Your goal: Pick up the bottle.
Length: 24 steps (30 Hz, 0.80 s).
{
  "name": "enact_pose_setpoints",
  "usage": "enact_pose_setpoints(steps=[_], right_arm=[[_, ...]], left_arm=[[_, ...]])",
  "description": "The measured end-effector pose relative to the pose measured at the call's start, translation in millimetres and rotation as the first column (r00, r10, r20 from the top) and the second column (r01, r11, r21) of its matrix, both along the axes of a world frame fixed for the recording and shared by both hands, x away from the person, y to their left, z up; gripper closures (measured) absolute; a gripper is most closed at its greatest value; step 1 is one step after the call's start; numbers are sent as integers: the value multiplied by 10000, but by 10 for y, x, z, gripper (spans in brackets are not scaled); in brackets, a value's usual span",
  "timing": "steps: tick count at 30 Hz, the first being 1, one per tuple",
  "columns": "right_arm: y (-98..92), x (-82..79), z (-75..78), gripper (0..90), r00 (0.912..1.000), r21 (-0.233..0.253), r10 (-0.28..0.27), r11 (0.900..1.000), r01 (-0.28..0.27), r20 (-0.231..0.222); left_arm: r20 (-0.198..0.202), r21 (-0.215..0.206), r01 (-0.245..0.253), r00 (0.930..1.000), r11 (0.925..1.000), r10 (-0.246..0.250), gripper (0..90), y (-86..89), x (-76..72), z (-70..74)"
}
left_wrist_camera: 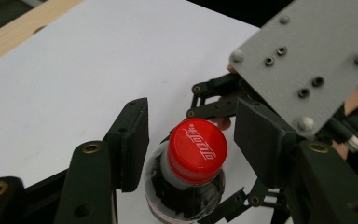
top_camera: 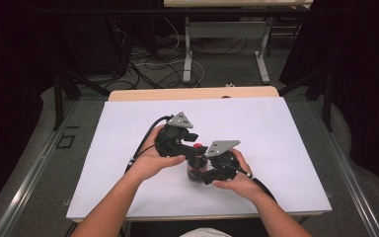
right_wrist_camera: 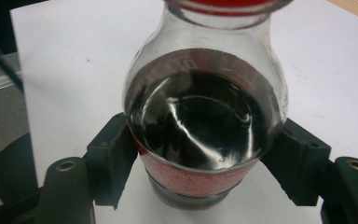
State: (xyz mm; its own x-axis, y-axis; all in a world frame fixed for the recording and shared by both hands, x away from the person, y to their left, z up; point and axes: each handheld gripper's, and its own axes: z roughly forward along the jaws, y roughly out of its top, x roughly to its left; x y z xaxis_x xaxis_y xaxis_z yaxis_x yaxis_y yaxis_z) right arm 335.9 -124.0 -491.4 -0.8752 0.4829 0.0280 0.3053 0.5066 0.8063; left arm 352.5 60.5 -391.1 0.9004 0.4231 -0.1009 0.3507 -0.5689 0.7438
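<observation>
Two grippers work one cola bottle (right_wrist_camera: 205,126) near the tabletop's front edge: the right gripper (right_wrist_camera: 205,182) clamps its body, the left gripper's (left_wrist_camera: 191,144) jaws stand apart around the red cap (left_wrist_camera: 197,149), which they must next pinch and twist.

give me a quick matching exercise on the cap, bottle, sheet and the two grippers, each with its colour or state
Things:
1. cap
2. bottle
3. left gripper
4. right gripper
5. sheet

States:
a. jaws pressed on the labelled body
b. white, covering the table
c. red, with white lettering
d. clear, holding dark liquid
e. jaws open on either side of the cap

Pairs: 1-c, 2-d, 3-e, 4-a, 5-b
</observation>
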Motion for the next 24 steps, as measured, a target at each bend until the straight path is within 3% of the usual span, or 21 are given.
enact_pose_setpoints(steps=[1,3,8,10,13,19,24], right_arm=[[10,-11,-1,297,9999,-45,157,9999,-157,-71],[17,-15,-5,297,9998,-13,161,9999,-161,-70],[31,-25,-12,297,9994,-54,312,9995,-312,-131],[31,-22,-14,297,9993,-82,363,9993,-364,-136],[32,-24,-14,297,9991,-94,392,9992,-394,-135],[31,-24,-15,297,9995,-105,270,9996,-272,-142],[22,-18,-4,297,10000,-135,25,9999,-26,-80]], left_arm=[[219,198,194,9996,9996,-198,484,1,19,-3],[145,445,595,9981,9972,-602,502,1,35,-1],[186,682,873,9959,9938,-888,563,-42,42,-23],[53,811,1236,9922,9890,-1245,581,-47,53,-28],[68,907,1291,9915,9875,-1303,607,-54,56,-34],[100,872,828,9964,9927,-840,617,-65,29,-33],[90,542,-339,9994,9980,334,618,-107,-35,-45]])
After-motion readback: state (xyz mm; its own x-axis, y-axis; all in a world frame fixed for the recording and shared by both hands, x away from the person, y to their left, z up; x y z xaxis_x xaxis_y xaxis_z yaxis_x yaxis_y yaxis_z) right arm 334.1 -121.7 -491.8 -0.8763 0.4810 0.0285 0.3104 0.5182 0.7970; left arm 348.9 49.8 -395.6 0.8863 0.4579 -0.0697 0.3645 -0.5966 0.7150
